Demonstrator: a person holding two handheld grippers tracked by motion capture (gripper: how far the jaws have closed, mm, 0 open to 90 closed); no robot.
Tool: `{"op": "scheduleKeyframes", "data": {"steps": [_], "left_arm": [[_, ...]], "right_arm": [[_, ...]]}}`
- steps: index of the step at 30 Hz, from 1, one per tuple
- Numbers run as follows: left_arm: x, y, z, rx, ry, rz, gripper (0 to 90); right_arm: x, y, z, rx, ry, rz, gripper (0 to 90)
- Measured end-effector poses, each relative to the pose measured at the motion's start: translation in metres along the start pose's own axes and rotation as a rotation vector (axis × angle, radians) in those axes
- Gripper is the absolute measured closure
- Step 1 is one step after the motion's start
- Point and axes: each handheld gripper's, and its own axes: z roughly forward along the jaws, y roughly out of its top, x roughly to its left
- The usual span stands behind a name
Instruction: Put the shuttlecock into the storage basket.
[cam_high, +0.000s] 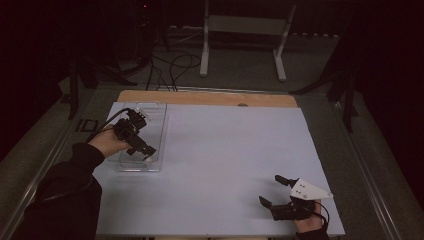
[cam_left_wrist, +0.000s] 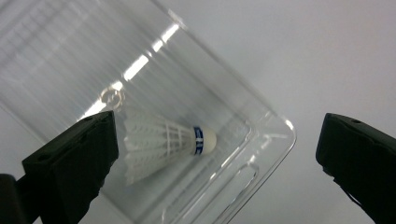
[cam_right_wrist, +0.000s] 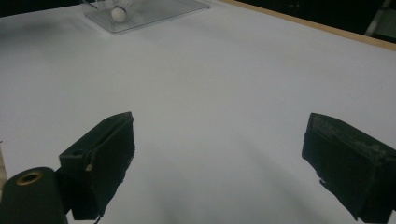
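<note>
Shuttlecock (cam_left_wrist: 163, 142) lies on its side inside the clear tray (cam_high: 155, 117) at the tabletop's (cam_high: 225, 150) left. Left tool (cam_high: 142, 150) hovers over it, spread wide, gripping nothing. Right tool (cam_high: 274, 190) rests released, well apart.

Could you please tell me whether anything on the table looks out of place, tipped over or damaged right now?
Nothing stands out. The shuttlecock lies on its side inside the clear tray, feathers looking intact, below the open left gripper. The right gripper is open over the bare white table.
</note>
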Motion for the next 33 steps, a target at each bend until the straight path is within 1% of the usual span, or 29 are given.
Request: {"op": "scheduleKeyframes", "data": {"steps": [2, 3, 6, 8, 10, 11, 13, 14, 18, 19, 20, 21, 22, 24, 25, 26, 27, 28, 31, 33], "left_arm": [[-0.002, 0.001, 0.0, -0.009, 0.0, 0.004, 0.1], [-0.006, 0.002, 0.001, -0.009, 0.003, 0.013, 0.1], [-0.01, 0.003, 0.004, -0.01, -0.022, 0.027, 0.1], [-0.013, 0.004, 0.005, -0.022, -0.018, 0.038, 0.2], [-0.016, 0.005, 0.006, -0.04, 0.008, 0.05, 0.2], [-0.017, 0.006, 0.006, -0.044, 0.005, 0.05, 0.2], [-0.019, 0.008, 0.005, -0.048, -0.016, 0.05, 0.2], [-0.02, 0.009, 0.005, -0.052, -0.015, 0.052, 0.2], [-0.027, 0.014, 0.002, -0.086, -0.038, 0.061, 0.2], [-0.029, 0.015, 0.001, -0.089, -0.042, 0.074, 0.2], [-0.032, 0.016, 0.001, -0.091, -0.037, 0.087, 0.2], [-0.034, 0.017, 0.001, -0.092, -0.033, 0.093, 0.2], [-0.036, 0.018, 0.002, -0.086, -0.04, 0.103, 0.2], [-0.038, 0.019, 0.002, -0.085, -0.044, 0.103, 0.2], [-0.042, 0.021, 0.003, -0.09, -0.045, 0.118, 0.2], [-0.043, 0.022, 0.003, -0.09, -0.059, 0.12, 0.2], [-0.045, 0.023, 0.004, -0.093, -0.063, 0.124, 0.2], [-0.047, 0.024, 0.004, -0.091, -0.063, 0.142, 0.2], [-0.052, 0.027, 0.004, -0.1, -0.088, 0.154, 0.2], [-0.056, 0.029, 0.005, -0.1, -0.088, 0.164, 0.2]], "right_arm": [[0.0, 0.0, 0.0, -0.002, -0.001, 0.005, 9.7], [-0.001, 0.0, 0.0, -0.002, -0.002, 0.004, 9.6], [-0.001, 0.0, 0.0, -0.001, -0.001, 0.0, 9.6], [0.0, 0.0, 0.0, -0.002, 0.001, 0.003, 9.6], [-0.001, 0.0, 0.0, -0.002, -0.002, 0.004, 9.6], [-0.001, 0.0, 0.0, -0.004, -0.001, 0.006, 9.6], [-0.001, -0.001, 0.0, -0.003, -0.001, 0.007, 9.6], [-0.001, -0.001, 0.0, -0.004, 0.0, 0.006, 9.6], [-0.001, -0.001, 0.0, -0.005, 0.0, 0.007, 9.6], [-0.001, -0.001, 0.0, -0.005, -0.001, 0.006, 9.6], [-0.001, -0.001, 0.0, -0.004, -0.001, 0.009, 9.6], [-0.001, -0.001, 0.0, -0.004, -0.002, 0.009, 9.6], [-0.001, -0.001, 0.0, -0.005, -0.001, 0.007, 9.6], [-0.001, -0.001, 0.0, -0.005, 0.0, 0.008, 9.7], [-0.001, 0.0, 0.0, -0.005, -0.002, 0.007, 9.6], [-0.001, 0.0, 0.0, -0.005, -0.001, 0.007, 9.7], [-0.001, 0.0, 0.0, -0.005, -0.002, 0.007, 9.6], [-0.001, 0.0, 0.0, -0.005, -0.002, 0.008, 9.6], [-0.001, -0.001, 0.0, -0.005, 0.0, 0.007, 9.6], [-0.001, -0.001, 0.0, -0.005, 0.0, 0.008, 9.6]]}}
